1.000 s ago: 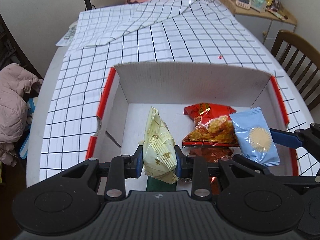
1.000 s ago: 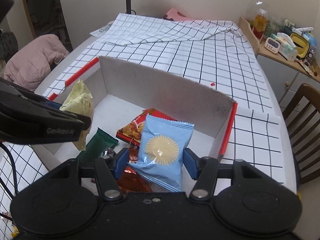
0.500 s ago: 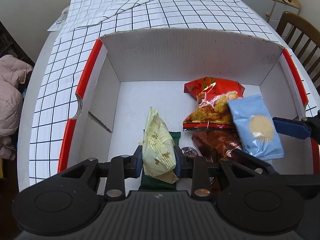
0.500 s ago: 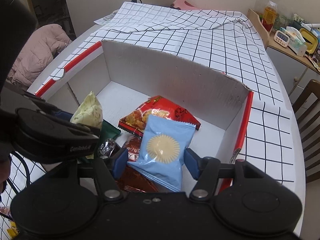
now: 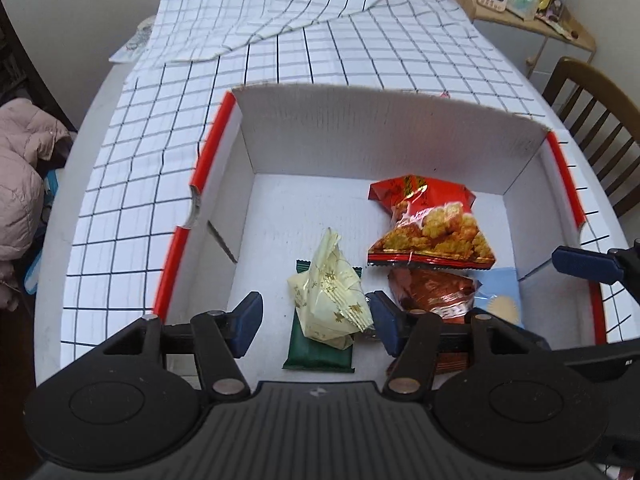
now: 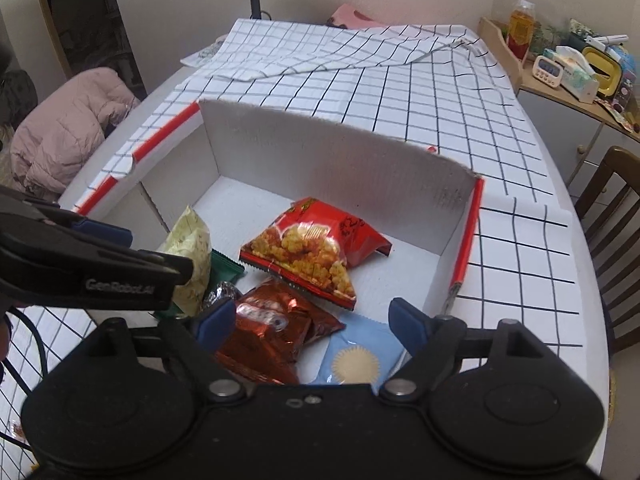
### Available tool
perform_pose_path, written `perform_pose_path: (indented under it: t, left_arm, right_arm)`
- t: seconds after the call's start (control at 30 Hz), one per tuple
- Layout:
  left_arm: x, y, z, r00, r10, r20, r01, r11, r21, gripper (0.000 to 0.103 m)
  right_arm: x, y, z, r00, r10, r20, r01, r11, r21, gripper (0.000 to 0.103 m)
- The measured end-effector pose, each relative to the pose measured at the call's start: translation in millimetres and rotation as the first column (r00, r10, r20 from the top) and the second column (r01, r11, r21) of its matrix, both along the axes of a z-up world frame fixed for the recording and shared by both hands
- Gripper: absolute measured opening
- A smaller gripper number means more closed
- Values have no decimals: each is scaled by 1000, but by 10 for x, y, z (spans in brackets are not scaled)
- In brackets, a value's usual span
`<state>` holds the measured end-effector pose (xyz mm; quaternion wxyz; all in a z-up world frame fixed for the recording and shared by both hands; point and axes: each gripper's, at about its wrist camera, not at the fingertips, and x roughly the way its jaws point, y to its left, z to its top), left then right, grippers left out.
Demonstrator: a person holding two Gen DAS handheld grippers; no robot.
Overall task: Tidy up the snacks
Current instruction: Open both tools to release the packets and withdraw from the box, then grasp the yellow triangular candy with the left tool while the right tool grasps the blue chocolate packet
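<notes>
Both claws, left (image 5: pixel 316 322) and right (image 6: pixel 308 326), are gaping empty over the box (image 5: pixel 360 120); the cream packet (image 5: pixel 328 300) and blue packet (image 6: pixel 354 360) are probably lying freed inside it.

A white cardboard box (image 5: pixel 360 136) with red-edged flaps holds five snacks. A cream packet (image 5: pixel 328 300) leans on a flat green packet (image 5: pixel 316 354). A red bag of fried snacks (image 5: pixel 428 224) lies above a dark red foil packet (image 6: pixel 272 328), beside a light blue packet (image 6: pixel 356 360).

White black-grid tablecloth (image 5: pixel 360 60) covers the table; brown wooden chair (image 5: pixel 592 120) right of it, pink puffy jacket (image 6: pixel 68 132) left.
</notes>
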<state>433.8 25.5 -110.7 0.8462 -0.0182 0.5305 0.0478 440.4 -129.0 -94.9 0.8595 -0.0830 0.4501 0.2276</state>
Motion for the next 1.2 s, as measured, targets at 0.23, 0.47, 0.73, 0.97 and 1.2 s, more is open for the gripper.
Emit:
perform_pose_path:
  t: [0.23,0.47,0.73,0.97,1.2]
  left_arm:
    - [-234,39,236,998,-4,58,4,1000,-11,59]
    - [-544,46,511,993,-21,119,24,1000,-17,59]
    - [-1053,28,830,978,-49,201,54,998,-23,59]
    - [-1505,38,963,969,-62,238,73,997,-36,59]
    - [-1956,101,987,961,-79,265,98,993,-59,63]
  right_arm:
    - [-179,-86,215,999,-20,31,19,999,39,92]
    - [-439,-142,425,997,-35,63,31,997,77,95]
    - [-882,-175,685,995,-34,95,23,993,118,99]
    - [-1309,-218,836,993,-32,113,15,989,150,102]
    - [-1702,-250,872,992,-37,121,17,986,164,102]
